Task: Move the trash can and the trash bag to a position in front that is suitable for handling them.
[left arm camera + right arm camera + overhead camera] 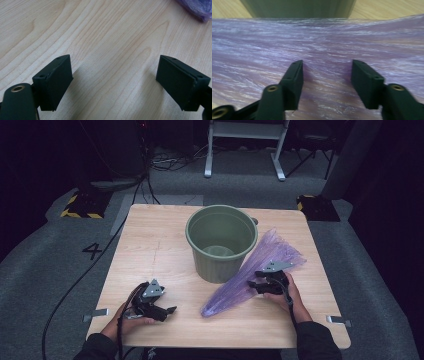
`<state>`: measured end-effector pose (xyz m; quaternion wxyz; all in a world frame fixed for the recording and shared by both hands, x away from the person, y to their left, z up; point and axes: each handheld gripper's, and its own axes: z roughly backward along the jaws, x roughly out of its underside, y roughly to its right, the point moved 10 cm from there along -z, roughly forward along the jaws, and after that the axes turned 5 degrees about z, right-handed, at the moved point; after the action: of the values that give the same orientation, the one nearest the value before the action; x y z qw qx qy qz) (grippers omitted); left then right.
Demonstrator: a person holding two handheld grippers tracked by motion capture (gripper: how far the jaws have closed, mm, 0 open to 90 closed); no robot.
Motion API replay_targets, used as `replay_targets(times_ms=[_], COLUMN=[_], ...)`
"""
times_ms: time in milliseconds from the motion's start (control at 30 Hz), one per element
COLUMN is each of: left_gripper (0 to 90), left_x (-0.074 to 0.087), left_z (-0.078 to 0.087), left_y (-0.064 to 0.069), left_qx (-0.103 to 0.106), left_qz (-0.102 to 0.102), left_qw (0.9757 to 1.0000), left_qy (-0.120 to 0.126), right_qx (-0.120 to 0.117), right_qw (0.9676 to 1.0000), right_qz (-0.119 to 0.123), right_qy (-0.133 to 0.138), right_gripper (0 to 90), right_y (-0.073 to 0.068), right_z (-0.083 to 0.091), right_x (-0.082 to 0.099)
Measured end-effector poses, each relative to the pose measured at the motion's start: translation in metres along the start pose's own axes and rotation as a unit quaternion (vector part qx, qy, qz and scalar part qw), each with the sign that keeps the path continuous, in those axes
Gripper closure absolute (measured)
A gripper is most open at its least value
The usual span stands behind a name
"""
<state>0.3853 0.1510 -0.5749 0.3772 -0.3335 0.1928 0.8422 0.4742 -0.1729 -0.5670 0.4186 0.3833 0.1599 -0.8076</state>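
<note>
Bucket (297, 8) is being cut off by the top edge in the right gripper view. Right gripper (327, 75) is standing half open, jaw tips pressing into the purple bag (252, 275), which is lying flat just beside the one green bucket. Left gripper (113, 82) is resting wide open over the bare table (100, 37), holding nothing. One bag, two grippers.

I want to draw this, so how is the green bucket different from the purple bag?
The green bucket stands upright and keeps a stiff round shape; the purple bag lies flat and crinkly on the table. The bucket is solid green, while the bag is see-through purple. The bucket stands untouched, while the right tool is down on the bag with its jaws apart. Both rest on the table, side by side.
</note>
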Motion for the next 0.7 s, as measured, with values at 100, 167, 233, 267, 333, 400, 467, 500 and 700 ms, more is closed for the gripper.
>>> replay_targets(times_ms=[100, 167, 233, 267, 333, 400, 467, 500, 700], left_gripper=[13.1, 13.1, 13.1, 13.1, 13.1, 13.1, 13.2, 13.4, 13.8], left_x=[0.0, 0.0, -0.001, -0.001, -0.001, -0.001, -0.001, -0.001, -0.001], left_z=[0.0, -0.001, -0.001, -0.001, -0.001, -0.001, -0.001, -0.001, -0.001], left_y=[0.0, 0.0, 0.0, 0.0, 0.0, 0.0, 0.0, 0.0, 0.0], left_qx=[0.0, 0.0, -0.002, -0.003, -0.003, -0.003, -0.003, -0.003, -0.003], left_qz=[0.0, 0.002, 0.002, 0.002, 0.002, 0.002, 0.002, 0.002, 0.003], left_qw=[1.0, 1.0, 1.0, 1.0, 1.0, 1.0, 1.0, 1.0, 1.0], left_qy=[0.0, 0.0, 0.0, -0.001, 0.0, -0.001, 0.0, 0.001, 0.001], right_qx=[0.013, 0.014, 0.016, 0.017, 0.017, 0.019, 0.021, 0.021, 0.032], right_qw=[0.9999, 0.9999, 0.9998, 0.9998, 0.9998, 0.9998, 0.9997, 0.9997, 0.9989], right_qz=[-0.004, -0.003, -0.002, 0.001, 0.0, 0.0, -0.006, -0.009, -0.024], right_qy=[0.008, 0.009, 0.011, 0.011, 0.012, 0.012, 0.011, 0.012, 0.027], right_gripper=[61.2, 68.3, 75.4, 78.4, 82.9, 86.8, 88.5, 89.1, 90.0], right_y=[0.0, -0.002, -0.005, -0.007, -0.009, -0.009, -0.008, -0.007, 0.004], right_z=[0.0, 0.0, 0.0, 0.0, 0.0, 0.001, 0.002, 0.002, 0.014], right_x=[-0.001, -0.001, -0.002, -0.002, -0.002, -0.002, -0.001, 0.0, 0.004])
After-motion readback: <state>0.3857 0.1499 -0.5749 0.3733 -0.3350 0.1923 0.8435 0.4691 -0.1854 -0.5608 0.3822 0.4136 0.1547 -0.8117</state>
